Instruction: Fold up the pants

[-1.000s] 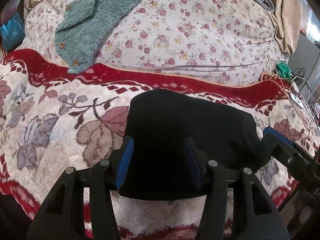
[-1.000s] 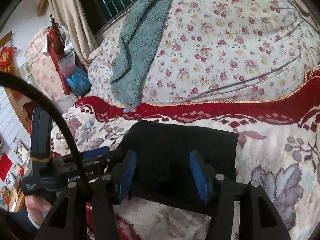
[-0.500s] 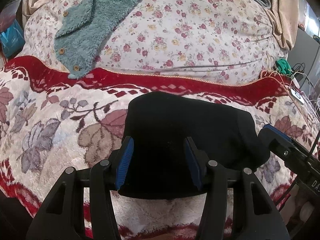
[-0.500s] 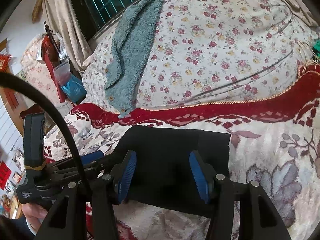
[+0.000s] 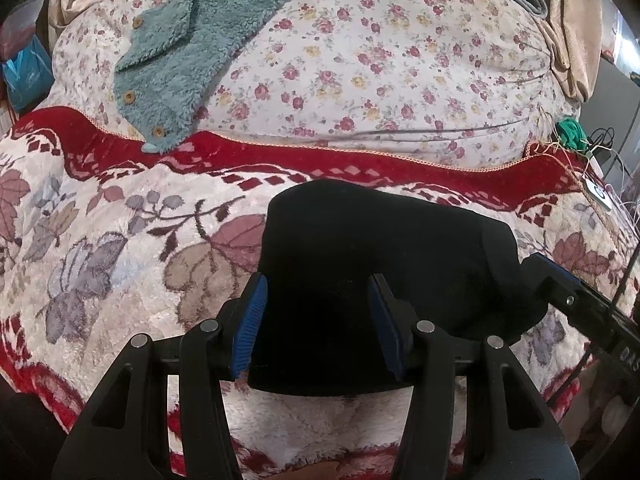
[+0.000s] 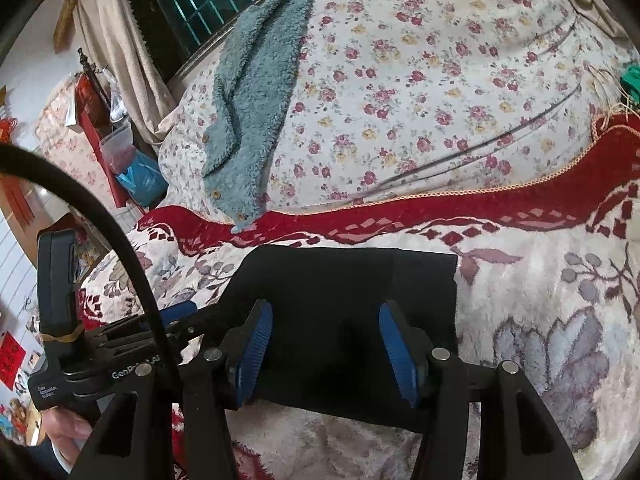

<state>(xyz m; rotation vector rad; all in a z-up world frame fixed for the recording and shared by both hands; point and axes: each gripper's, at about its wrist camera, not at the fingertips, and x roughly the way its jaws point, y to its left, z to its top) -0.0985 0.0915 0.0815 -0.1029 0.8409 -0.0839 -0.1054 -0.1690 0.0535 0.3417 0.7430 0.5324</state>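
Your left gripper (image 5: pixel 318 322) and right gripper (image 6: pixel 326 350) both hang unclenched above the folded black fabric pants (image 5: pixel 372 264), gripping nothing.

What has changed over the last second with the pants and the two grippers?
Almost nothing. The folded black pants lie in the same place on the floral blanket. The left gripper and right gripper stay open over them, gripping nothing; only the right view shifts slightly.

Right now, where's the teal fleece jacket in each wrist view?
Left wrist: teal fleece jacket upper left, draped over the floral quilt.
Right wrist: jacket upper centre-left, below the window.
Shared landmark: its bottom hem tip touches the blanket's red border.
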